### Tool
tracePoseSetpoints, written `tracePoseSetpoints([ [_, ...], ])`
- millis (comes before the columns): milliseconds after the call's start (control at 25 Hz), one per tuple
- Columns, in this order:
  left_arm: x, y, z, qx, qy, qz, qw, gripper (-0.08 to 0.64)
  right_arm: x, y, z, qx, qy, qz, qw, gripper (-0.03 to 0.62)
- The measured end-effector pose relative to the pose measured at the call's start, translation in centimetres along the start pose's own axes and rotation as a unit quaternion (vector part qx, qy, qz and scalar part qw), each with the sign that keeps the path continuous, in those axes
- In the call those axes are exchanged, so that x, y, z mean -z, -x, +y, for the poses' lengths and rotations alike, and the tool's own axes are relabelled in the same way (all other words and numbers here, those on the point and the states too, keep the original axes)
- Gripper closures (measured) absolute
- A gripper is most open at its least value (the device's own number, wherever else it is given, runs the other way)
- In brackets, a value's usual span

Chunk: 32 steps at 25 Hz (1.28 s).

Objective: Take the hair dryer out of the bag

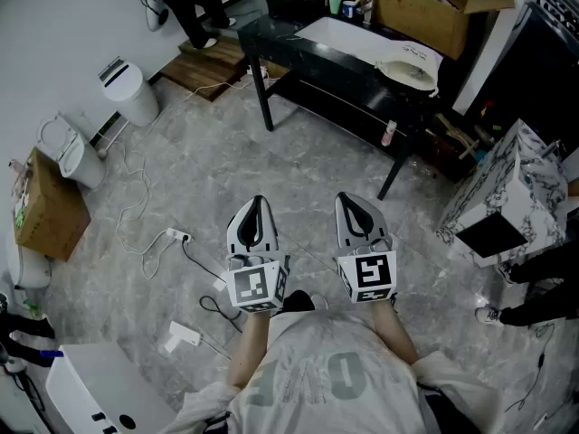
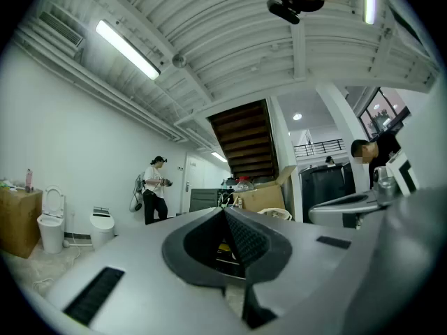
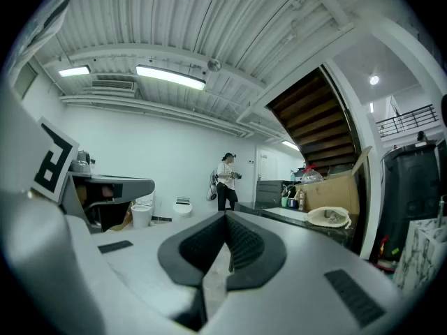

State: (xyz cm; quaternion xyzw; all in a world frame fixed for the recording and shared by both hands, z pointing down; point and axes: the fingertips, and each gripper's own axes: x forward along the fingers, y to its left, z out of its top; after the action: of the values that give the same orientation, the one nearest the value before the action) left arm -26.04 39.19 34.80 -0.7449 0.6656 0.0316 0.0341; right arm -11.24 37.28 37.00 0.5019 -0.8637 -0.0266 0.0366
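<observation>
A cream drawstring bag [image 1: 409, 69] lies on the far right end of a black table [image 1: 298, 48]; it also shows in the right gripper view, bag [image 3: 328, 217]. No hair dryer can be seen. I hold both grippers level and side by side over the grey floor, well short of the table. My left gripper [image 1: 258, 208] is shut with nothing in it, and so is my right gripper [image 1: 349, 204]. In the left gripper view the left gripper [image 2: 225, 212] has its jaws together, pointing at the table. In its own view the right gripper [image 3: 225, 219] likewise has its jaws together.
A large cardboard box [image 1: 434, 7] and bottles stand on the table behind the bag. A marble-patterned box [image 1: 511, 197] stands at right. White bins [image 1: 131, 93], a brown carton [image 1: 45, 211] and a power strip with cables [image 1: 176, 236] are at left. A person [image 1: 190, 3] stands far back.
</observation>
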Motion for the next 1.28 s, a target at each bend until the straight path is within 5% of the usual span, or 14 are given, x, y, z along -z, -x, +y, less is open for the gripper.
tracePoseSetpoints([
  [440,-0.3,-1.0,0.8,-0.004,-0.013,0.003,0.9999,0.532,0.4,-1.1,-0.1,-0.008,-0.011,0.005,1.000,0.563],
  [720,0.0,-1.8,1.1,-0.005,-0.011,0.011,0.9999,0.532,0.5,-1.4,-1.4,-0.001,-0.067,-0.007,0.998,0.563],
  [1280,0.2,-9.9,3.2,-0.005,0.006,-0.020,0.9998,0.532,-0.3,-8.0,-4.5,-0.003,-0.011,-0.013,1.000,0.563],
])
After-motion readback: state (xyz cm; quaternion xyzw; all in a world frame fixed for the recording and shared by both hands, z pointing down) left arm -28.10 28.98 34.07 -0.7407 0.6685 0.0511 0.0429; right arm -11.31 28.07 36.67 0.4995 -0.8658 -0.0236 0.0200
